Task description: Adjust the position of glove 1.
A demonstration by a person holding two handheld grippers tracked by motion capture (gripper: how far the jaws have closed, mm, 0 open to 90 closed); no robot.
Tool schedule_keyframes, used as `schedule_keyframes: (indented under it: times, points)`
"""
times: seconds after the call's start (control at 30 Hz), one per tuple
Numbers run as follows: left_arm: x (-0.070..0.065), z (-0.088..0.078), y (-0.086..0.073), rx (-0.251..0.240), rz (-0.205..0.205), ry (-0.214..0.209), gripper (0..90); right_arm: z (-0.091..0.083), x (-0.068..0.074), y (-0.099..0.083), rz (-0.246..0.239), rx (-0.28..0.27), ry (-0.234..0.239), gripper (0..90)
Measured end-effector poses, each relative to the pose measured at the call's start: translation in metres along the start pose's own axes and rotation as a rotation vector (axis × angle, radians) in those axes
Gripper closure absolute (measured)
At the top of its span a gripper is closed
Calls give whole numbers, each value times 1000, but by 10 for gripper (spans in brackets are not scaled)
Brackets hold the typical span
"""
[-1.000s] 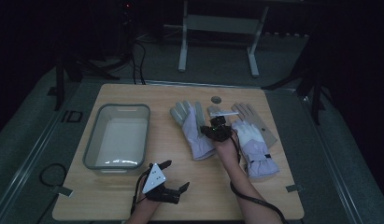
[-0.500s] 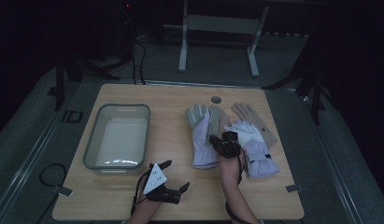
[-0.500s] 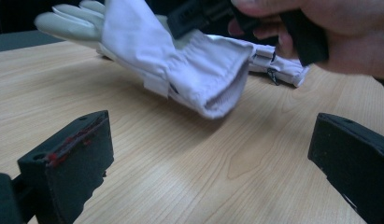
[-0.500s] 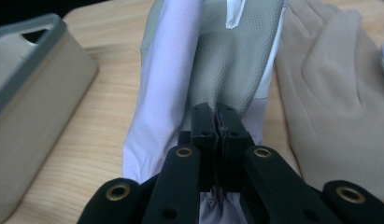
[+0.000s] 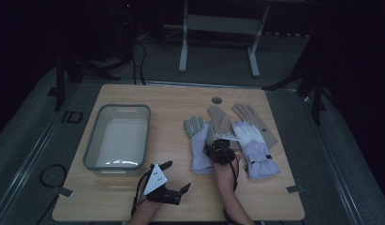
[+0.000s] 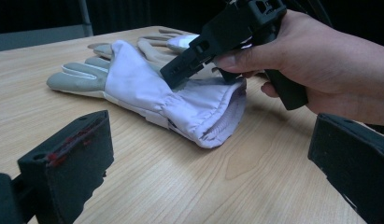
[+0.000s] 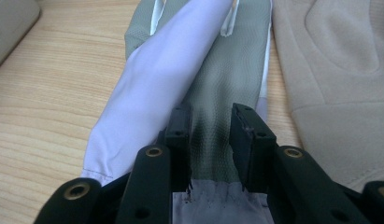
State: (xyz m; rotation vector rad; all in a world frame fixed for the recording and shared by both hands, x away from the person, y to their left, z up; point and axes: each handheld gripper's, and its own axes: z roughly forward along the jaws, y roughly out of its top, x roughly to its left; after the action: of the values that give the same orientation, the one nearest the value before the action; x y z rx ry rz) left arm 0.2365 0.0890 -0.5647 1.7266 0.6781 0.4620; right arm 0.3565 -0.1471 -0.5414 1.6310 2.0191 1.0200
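Two pairs of gloves on table point(image 5: 274, 197); my right gripper point(image 7: 209, 135) jaws narrow, pinching fabric fold near cuff of lavender glove point(image 5: 198, 149), likely to drag it; left gripper point(image 5: 169, 180) wide, idle beside grey bin point(image 5: 116, 136), holding nothing

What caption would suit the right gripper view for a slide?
The right claw pinches a fold of a lilac-and-grey glove lying on the wooden table.

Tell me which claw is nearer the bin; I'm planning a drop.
Left. The left claw sits just beside the bin; the right claw is over the gloves.
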Motion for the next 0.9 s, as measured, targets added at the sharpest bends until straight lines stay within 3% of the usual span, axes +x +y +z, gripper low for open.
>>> schedule_keyframes:
  times: [0.1,0.17,0.37,0.57,0.7,0.77,0.9]
  points:
    - [0,0,0,-1,1,-1,1,-6,-1,6,-15,-12,7,640]
    - [0,0,0,1,1,-3,1,-14,-4,13,-57,-30,13,605]
    - [0,0,0,0,1,-3,1,-28,-20,34,-174,-7,57,562]
    - [0,0,0,-1,-5,-2,1,-37,-44,45,-247,33,84,510]
    - [0,0,0,1,-6,-1,1,-47,-60,51,-258,53,107,480]
    - [1,0,0,1,-8,-1,1,-52,-68,55,-246,52,141,482]
    - [1,0,0,1,-7,0,1,-58,-77,61,-279,61,123,484]
